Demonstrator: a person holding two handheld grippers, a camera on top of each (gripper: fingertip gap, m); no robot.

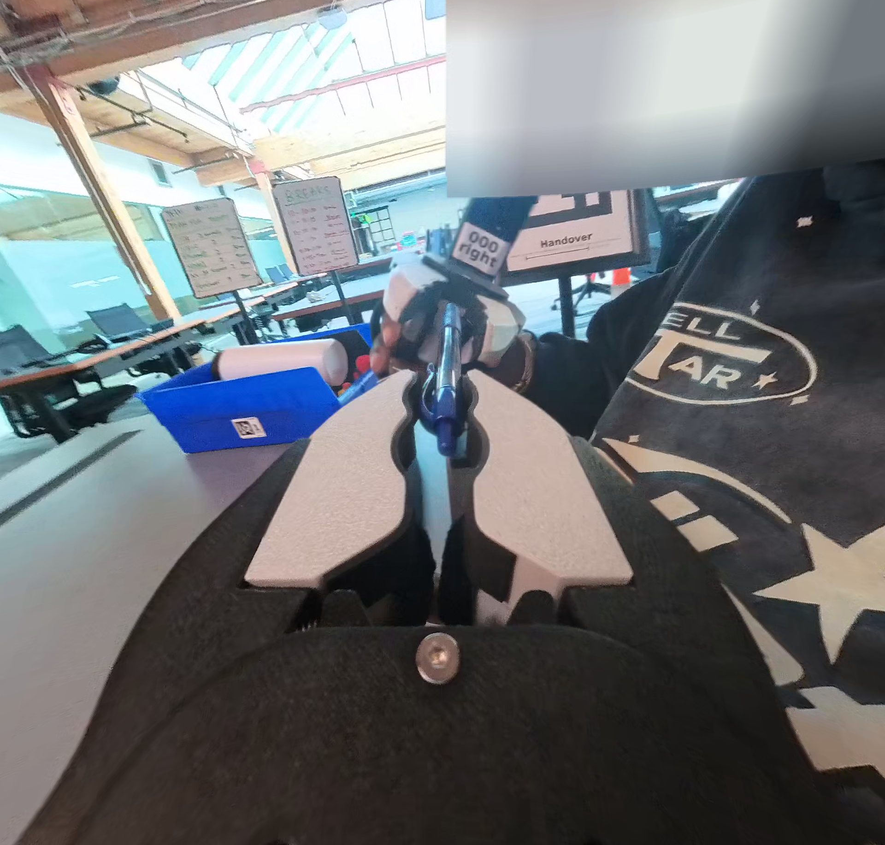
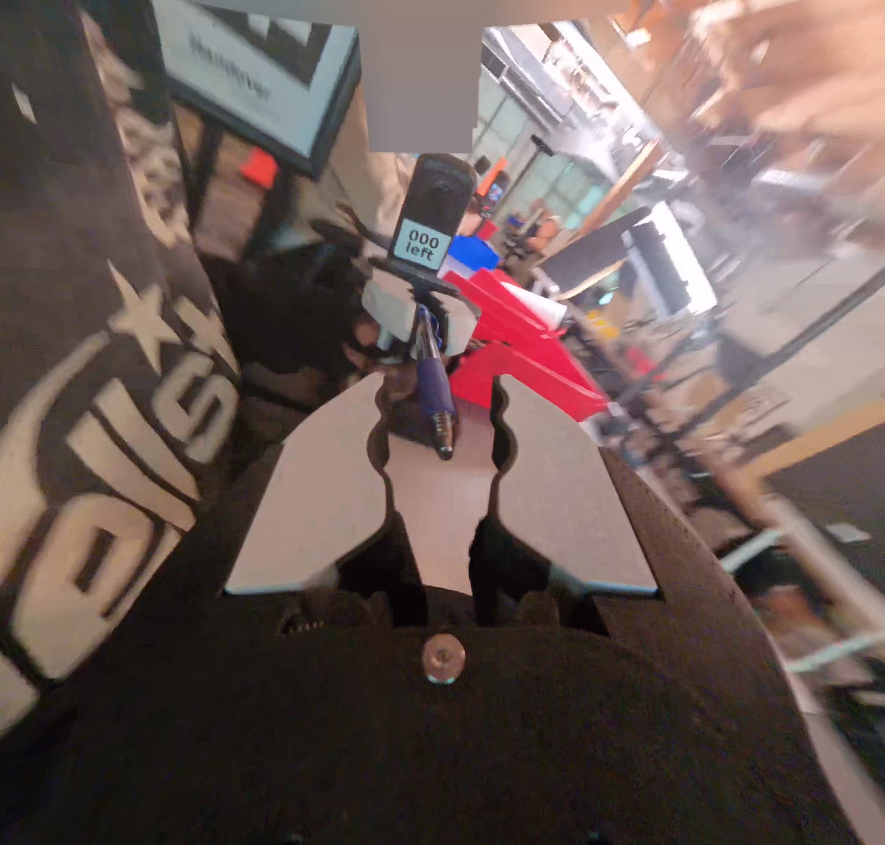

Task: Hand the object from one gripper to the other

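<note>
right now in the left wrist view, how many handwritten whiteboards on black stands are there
2. One handwritten whiteboard stands far off beyond the blue plastic bin; the second whiteboard is just right of it. Others may be hidden.

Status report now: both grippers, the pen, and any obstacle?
Left gripper shut on pen, click end. Right gripper open, pen tip between its fingers, not clamped. Nothing in the way.
</note>
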